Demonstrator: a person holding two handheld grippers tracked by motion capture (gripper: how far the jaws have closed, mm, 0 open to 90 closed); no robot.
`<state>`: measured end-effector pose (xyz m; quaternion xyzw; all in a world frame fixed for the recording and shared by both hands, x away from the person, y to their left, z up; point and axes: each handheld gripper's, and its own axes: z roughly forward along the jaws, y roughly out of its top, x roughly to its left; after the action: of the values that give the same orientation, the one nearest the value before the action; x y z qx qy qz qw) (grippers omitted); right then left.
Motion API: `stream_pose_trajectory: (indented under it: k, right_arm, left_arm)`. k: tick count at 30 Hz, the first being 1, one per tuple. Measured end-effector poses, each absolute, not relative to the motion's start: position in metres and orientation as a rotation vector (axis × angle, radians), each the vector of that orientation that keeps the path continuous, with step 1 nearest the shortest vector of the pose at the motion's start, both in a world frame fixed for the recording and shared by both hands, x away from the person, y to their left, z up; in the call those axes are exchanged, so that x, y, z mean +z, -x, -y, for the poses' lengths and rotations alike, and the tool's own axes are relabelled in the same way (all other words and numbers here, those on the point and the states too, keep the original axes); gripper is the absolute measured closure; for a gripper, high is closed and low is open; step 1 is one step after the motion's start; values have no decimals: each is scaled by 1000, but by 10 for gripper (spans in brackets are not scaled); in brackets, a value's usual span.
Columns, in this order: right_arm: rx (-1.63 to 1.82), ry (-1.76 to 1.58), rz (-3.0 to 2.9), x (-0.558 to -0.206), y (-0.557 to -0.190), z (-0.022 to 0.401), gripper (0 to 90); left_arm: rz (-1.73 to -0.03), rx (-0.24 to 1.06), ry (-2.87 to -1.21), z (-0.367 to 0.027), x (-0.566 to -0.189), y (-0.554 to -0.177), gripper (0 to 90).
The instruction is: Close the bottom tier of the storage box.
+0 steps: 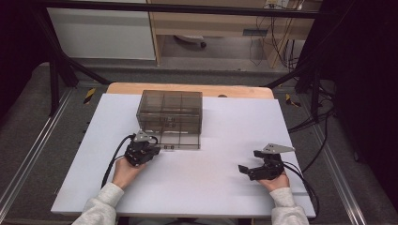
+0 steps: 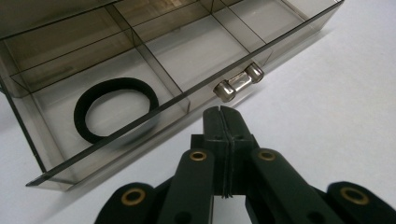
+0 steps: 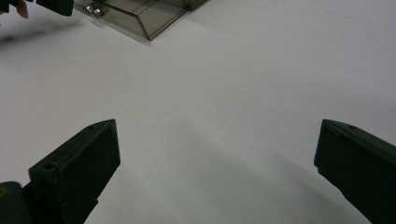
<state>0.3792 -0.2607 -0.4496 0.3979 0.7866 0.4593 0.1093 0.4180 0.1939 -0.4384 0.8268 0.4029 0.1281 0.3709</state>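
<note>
Here the smoky clear drawer [image 2: 154, 60], pulled out, holds a black ring [image 2: 114, 108]; left claw [image 2: 223, 114] closed empty, right claw [image 3: 217, 154] wide open.

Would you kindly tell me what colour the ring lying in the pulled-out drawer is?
Black. The ring shows best in the left gripper view, lying flat in a compartment of the smoky transparent drawer.

Grey floor [image 1: 28, 136], wooden desk [image 1: 211, 21] behind

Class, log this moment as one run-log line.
left gripper: shut, empty, before drawer handle | right gripper: open, over white board | drawer: pulled out, black ring inside
</note>
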Motion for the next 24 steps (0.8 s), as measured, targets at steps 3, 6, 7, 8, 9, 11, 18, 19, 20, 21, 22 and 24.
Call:
stream_pose_trajectory:
  k: [3, 6, 7, 8, 9, 11, 18, 19, 20, 21, 22, 24]
  right_arm:
    - [1347, -1170, -2315, -450, -379, 261, 9]
    - [1349, -1171, -2311, -450, -379, 261, 9]
    - [1349, -1172, -2311, -450, -379, 261, 9]
    - [1348, -1172, -2311, -450, -379, 261, 9]
    - [1347, -1173, -2313, -450, -379, 261, 9]
    - [1346, -1173, -2314, -450, -380, 261, 9]
    - [1344, -1170, -2315, -450, -380, 260, 9]
    - [1344, -1170, -2316, -450, -380, 260, 9]
    - [1343, -1170, -2315, -450, -380, 260, 9]
    - [1344, -1171, -2316, -450, -380, 260, 9]
    - [1344, -1171, -2316, -450, -380, 260, 9]
    - [1344, -1171, -2315, -450, -380, 260, 9]
  left_arm:
    - [-1027, 329, -2124, -192, -439, -419, 892]
    - [-1028, 336, -2128, -191, -440, -420, 892]
    - [-1028, 337, -2128, -191, -440, -420, 892]
    - [-1029, 341, -2127, -191, -440, -421, 892]
    - [-1029, 340, -2125, -191, -440, -421, 892]
    - [-1033, 344, -2127, -191, -441, -422, 892]
    - [-1040, 353, -2120, -192, -442, -424, 892]
    - [-1041, 356, -2118, -192, -442, -424, 892]
    - [-1041, 357, -2116, -192, -443, -424, 892]
    - [-1042, 356, -2117, -192, -443, -425, 892]
    - [-1042, 359, -2116, -192, -443, -425, 892]
    - [-1042, 359, -2114, -192, -443, -425, 892]
